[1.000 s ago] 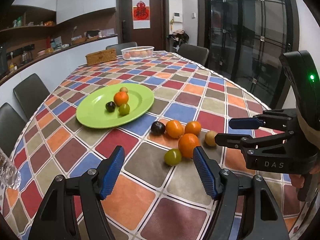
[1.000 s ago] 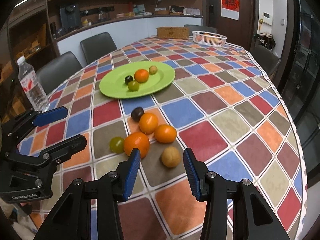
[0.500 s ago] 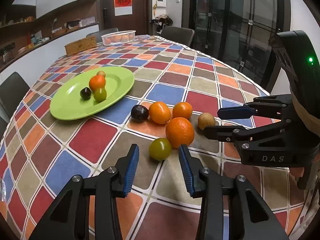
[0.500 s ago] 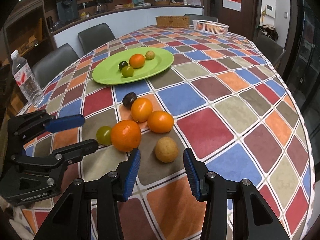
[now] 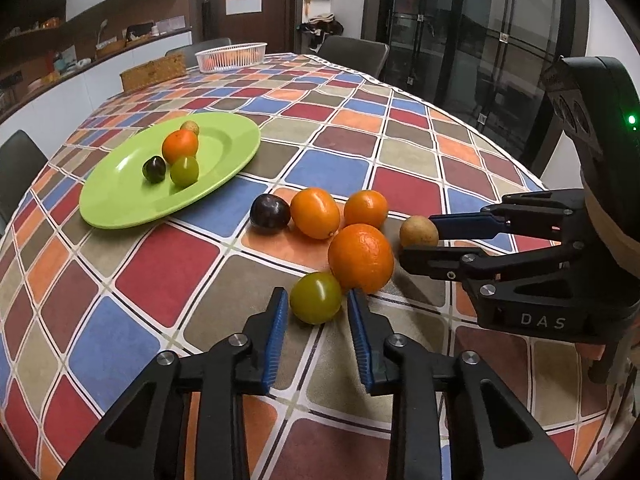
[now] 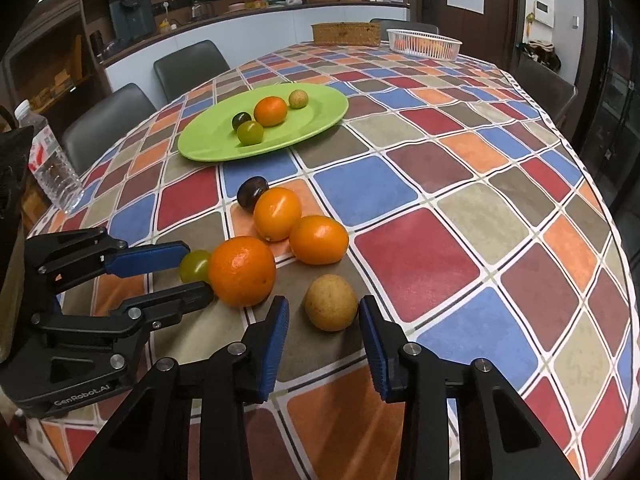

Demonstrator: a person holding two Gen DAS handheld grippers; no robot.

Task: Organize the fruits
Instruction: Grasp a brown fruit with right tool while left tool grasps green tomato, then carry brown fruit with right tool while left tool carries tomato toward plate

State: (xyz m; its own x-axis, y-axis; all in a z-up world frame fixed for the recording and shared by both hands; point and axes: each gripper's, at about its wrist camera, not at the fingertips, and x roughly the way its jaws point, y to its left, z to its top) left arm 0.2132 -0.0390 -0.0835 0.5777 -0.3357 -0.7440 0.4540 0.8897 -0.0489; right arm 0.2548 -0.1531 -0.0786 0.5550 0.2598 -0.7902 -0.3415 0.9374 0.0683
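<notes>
Loose fruit lies on the checked tablecloth: a green fruit [image 5: 315, 297], a big orange [image 5: 361, 258], two smaller oranges [image 5: 315, 213] [image 5: 365, 209], a dark plum [image 5: 270, 214] and a tan fruit [image 6: 331, 307]. My left gripper [image 5: 316, 300] is open with its fingers either side of the green fruit, small gaps showing. My right gripper [image 6: 324, 312] is open around the tan fruit, not touching it. A green plate [image 5: 120, 200] holds an orange, a dark plum, a green fruit and a tan fruit.
A white basket [image 6: 424, 43] with oranges and a wicker box [image 6: 346, 34] stand at the table's far end. A water bottle [image 6: 52, 164] stands at the left edge. Dark chairs surround the table. The table edge runs close on the right.
Both grippers moved forward toward the loose fruit. The left gripper's fingers narrowed and now bracket the green fruit. The right gripper's fingers now bracket the tan fruit.
</notes>
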